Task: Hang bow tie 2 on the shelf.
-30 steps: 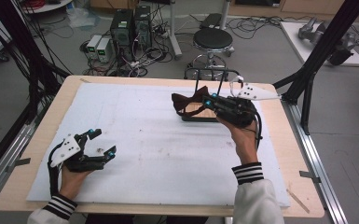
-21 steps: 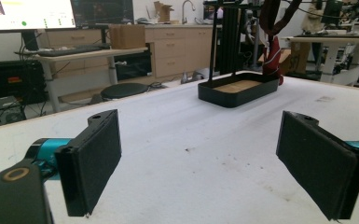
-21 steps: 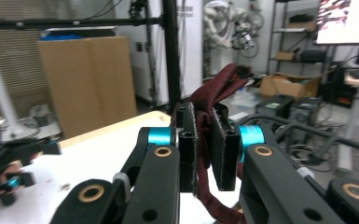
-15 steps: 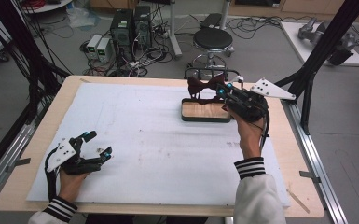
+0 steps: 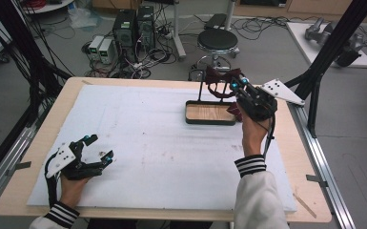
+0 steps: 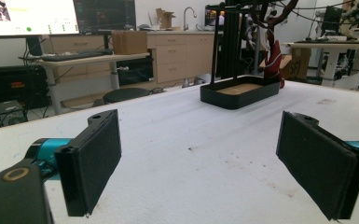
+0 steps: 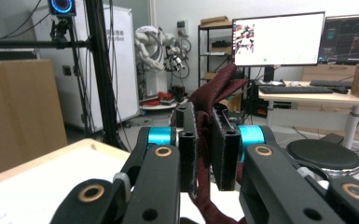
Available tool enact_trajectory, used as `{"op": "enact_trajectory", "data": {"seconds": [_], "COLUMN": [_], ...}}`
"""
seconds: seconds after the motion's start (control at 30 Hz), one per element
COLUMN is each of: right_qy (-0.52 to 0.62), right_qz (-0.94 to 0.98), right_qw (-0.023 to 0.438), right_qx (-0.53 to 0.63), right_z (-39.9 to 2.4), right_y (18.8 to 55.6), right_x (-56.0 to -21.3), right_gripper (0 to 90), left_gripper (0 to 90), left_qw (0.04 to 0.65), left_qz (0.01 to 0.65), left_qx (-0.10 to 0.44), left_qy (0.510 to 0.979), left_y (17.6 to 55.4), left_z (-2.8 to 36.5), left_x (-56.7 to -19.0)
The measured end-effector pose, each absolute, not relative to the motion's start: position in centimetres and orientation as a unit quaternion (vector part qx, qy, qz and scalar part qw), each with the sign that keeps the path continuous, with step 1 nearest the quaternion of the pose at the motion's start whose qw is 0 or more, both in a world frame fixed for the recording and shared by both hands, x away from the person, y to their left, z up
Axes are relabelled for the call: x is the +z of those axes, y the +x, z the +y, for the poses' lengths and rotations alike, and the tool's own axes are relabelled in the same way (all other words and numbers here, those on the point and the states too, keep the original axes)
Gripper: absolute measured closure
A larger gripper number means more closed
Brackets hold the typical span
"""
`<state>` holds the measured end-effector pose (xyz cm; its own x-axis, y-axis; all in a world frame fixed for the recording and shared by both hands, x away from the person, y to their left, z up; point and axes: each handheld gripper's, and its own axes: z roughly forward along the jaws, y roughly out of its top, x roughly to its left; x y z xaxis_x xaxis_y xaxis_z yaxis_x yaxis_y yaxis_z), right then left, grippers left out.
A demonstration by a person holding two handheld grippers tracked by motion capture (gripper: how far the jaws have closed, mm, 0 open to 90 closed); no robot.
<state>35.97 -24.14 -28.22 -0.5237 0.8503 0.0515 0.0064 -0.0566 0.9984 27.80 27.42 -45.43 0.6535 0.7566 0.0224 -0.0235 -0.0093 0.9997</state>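
Between the padded jaws of the right gripper (image 7: 204, 154), pressed almost together, hangs a dark red cloth (image 7: 214, 100), a soft strip that bunches above the pads and trails limply below them. Seen from above, this gripper (image 5: 238, 93) holds the cloth raised just over the far right corner of a shallow black tray (image 5: 193, 118) with a wooden floor and a thin upright stand at its back. The cloth looks light, floppy and not fragile; it will sag and swing, so a firm pinch on a gathered fold, as now, seems the safest hold. Well apart from it, near the person's edge of the white table (image 5: 147, 143), the left gripper (image 5: 95, 151) rests with its jaws spread wide and nothing between its pads (image 6: 95, 154).
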Motion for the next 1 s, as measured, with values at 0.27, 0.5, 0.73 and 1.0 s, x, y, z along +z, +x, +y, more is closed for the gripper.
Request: {"op": "enact_trajectory", "data": {"seconds": [0.27, 0.5, 0.73, 1.0], "right_qy": [0.36, 0.358, 0.345, 0.345], "right_qz": [0.594, 0.583, 0.581, 0.581], "right_qw": [0.34, 0.345, 0.346, 0.346], "right_qx": [0.634, 0.642, 0.651, 0.65], "right_z": [-23.9, -23.8, -23.4, -23.2], "right_y": [36.6, 36.8, 36.8, 37.3], "right_x": [-28.0, -27.6, -26.9, -26.4], "right_gripper": [83.0, 83.0, 83.0, 83.0], "left_gripper": [14.4, 14.4, 14.4, 14.4], "left_qw": [0.649, 0.65, 0.648, 0.65], "left_qz": [0.285, 0.285, 0.284, 0.284], "left_qx": [0.304, 0.304, 0.305, 0.305], "left_qy": [0.636, 0.635, 0.637, 0.636], "left_y": [27.7, 27.7, 27.7, 27.7], "left_z": [27.6, 27.6, 27.6, 27.5], "left_x": [-45.5, -45.5, -45.5, -45.5]}}
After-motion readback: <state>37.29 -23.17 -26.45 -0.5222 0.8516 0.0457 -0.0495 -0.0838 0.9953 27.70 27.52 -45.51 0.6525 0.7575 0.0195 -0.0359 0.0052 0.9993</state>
